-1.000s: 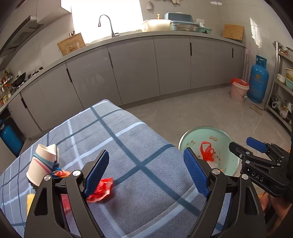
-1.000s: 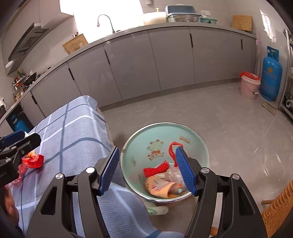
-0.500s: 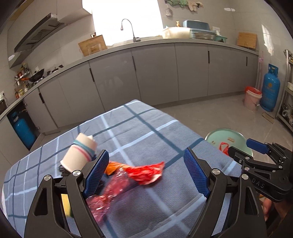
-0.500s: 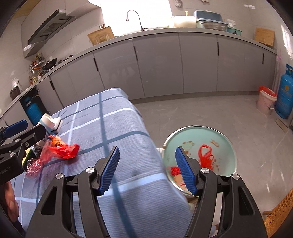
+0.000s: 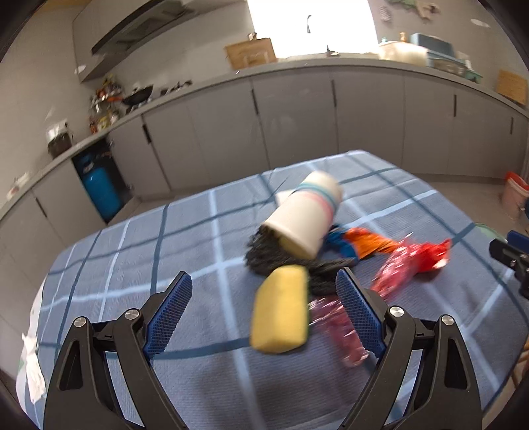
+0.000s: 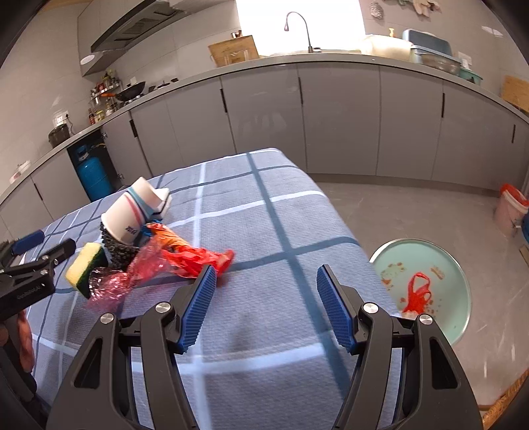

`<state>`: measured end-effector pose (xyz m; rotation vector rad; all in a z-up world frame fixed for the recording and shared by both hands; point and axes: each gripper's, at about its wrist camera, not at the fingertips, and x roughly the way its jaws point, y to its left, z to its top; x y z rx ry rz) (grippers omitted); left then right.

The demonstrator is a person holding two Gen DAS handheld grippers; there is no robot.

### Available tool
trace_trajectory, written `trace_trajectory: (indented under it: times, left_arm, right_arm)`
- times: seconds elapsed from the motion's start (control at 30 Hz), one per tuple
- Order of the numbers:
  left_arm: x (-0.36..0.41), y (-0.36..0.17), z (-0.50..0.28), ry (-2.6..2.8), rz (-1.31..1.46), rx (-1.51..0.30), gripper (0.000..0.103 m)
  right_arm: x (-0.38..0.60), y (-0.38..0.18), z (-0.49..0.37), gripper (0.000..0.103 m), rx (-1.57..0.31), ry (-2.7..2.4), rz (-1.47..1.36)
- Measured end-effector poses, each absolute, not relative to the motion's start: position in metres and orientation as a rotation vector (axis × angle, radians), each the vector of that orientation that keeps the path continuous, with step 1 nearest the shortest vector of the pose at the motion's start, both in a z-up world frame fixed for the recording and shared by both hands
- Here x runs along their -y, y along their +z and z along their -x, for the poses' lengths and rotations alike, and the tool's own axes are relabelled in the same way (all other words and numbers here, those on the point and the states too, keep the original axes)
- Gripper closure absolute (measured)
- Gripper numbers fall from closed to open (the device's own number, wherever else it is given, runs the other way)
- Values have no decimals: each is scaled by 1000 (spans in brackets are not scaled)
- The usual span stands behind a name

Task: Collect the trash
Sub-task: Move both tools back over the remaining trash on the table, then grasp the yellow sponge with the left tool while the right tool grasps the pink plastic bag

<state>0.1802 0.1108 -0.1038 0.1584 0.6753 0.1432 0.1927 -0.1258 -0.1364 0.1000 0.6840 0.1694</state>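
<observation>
Between wide left gripper point(image 5: 264, 311) jaws, yellow sponge point(image 5: 281, 314)

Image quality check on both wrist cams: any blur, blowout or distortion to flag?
Left wrist: motion blur smears the sponge, paper cup and red wrapper; its gripper stays sharp. Right wrist: much crisper; the cup's print is visible but unreadable. Both: the window is blown out white, and fisheye bends the counter.

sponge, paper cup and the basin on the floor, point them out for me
sponge point(image 5: 279, 309), left wrist view, on its yellow top face
paper cup point(image 6: 124, 220), right wrist view, on its white side wall
basin point(image 6: 458, 281), right wrist view, on a bare part of its pale green inside
</observation>
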Motion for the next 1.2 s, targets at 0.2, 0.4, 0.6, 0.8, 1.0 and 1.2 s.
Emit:
trace_trajectory:
  times: [0.2, 0.4, 0.6, 0.8, 1.0, 1.2]
  left_arm:
    - [-131, -115, -179, 150, -128, -708, 15]
    - [-124, -123, -180, 107, -123, -729, 15]
    - [-124, -140, -186, 100, -122, -769, 16]
    - [-131, -145, -189, 67, -93, -790, 40]
    - [-139, -146, -188, 39, -62, -808, 74]
    - [-154, -133, -181, 146, -52, -754, 74]
  right_arm:
    - [87, -137, -193, 39, -695, 229, -64]
    - [64, -143, -190, 38, -708, 261, -26]
    - [62, -145, -191, 36, -717, 262, -26]
    - [64, -150, -192, 36, -728, 266, -35]
    - [62, -150, -192, 36, -729, 274, -35]
    - [47, -147, -196, 36, -729, 301, -39]
